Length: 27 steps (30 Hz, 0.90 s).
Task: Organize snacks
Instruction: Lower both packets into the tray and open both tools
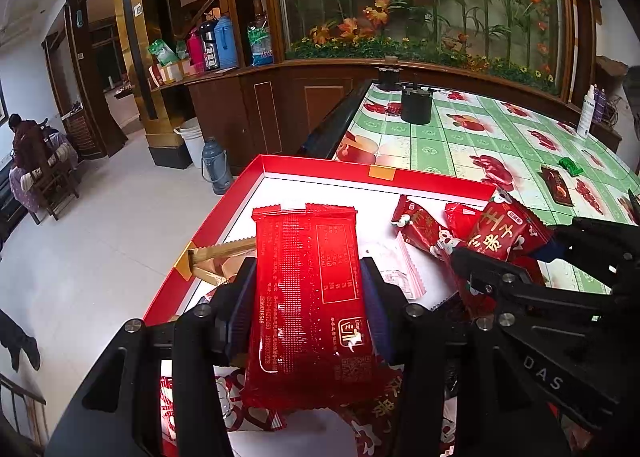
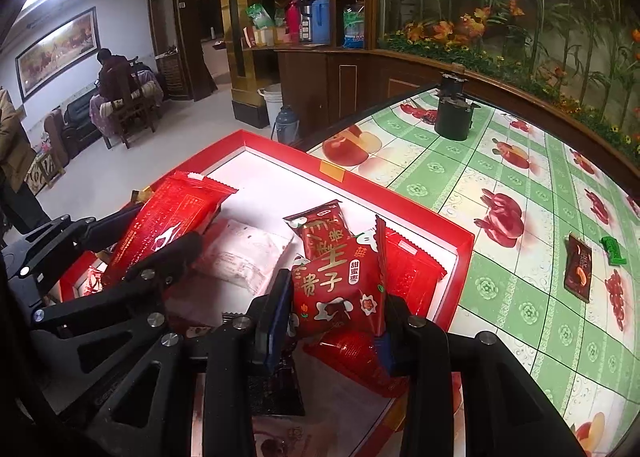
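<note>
Evidently, a red packet (image 1: 308,297) is held by the left gripper (image 1: 308,301) and a date pouch (image 2: 340,289) by the right gripper (image 2: 336,309), both over the red box (image 2: 460,241). Placing is judged in hand; gentle release is called for. Beyond, a brown bar (image 2: 579,267) is left on the table (image 2: 520,161).

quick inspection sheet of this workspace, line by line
surface: table with green fruit-print cloth
job's things: red box at the table edge holding several packets; dark packet and green candy lie outside it on the cloth
clutter: black canister, white bottle
grippers: left gripper shut on translucent red packet; right gripper shut on red jujube packet
cables: nothing seen
surroundings: flower display, thermoses, seated person
</note>
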Each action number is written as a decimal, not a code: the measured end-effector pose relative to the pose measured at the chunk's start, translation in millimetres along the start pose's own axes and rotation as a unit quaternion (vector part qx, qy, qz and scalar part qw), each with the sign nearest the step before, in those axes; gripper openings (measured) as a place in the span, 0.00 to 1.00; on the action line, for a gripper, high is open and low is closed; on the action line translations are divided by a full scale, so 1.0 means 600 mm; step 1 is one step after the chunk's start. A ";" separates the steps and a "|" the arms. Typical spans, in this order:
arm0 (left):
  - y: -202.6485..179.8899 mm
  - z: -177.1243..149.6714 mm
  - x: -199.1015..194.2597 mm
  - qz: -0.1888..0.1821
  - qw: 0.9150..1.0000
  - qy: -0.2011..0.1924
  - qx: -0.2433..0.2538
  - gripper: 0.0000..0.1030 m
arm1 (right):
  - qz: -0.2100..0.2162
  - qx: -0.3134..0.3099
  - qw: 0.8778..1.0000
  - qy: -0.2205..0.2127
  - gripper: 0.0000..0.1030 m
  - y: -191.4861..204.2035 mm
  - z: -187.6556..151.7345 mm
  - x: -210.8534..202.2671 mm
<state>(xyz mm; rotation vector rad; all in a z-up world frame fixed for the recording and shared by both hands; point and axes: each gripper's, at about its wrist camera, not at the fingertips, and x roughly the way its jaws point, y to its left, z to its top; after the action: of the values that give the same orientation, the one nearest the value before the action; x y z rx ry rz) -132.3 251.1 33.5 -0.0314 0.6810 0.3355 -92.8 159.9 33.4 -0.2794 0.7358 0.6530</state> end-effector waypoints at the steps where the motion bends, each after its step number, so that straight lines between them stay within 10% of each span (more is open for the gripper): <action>1: 0.000 0.000 0.000 0.000 1.000 0.000 0.000 0.47 | -0.003 -0.001 1.000 -0.001 0.36 0.000 0.000 0.001; 27: 0.002 -0.001 0.007 0.002 1.000 -0.002 0.002 0.48 | -0.028 -0.010 1.000 -0.006 0.38 0.005 0.004 0.016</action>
<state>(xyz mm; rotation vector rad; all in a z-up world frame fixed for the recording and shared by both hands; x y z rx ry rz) -129.9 253.6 30.6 -0.0252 0.6788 0.3379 -88.0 167.4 28.4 -0.3125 0.7076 0.6082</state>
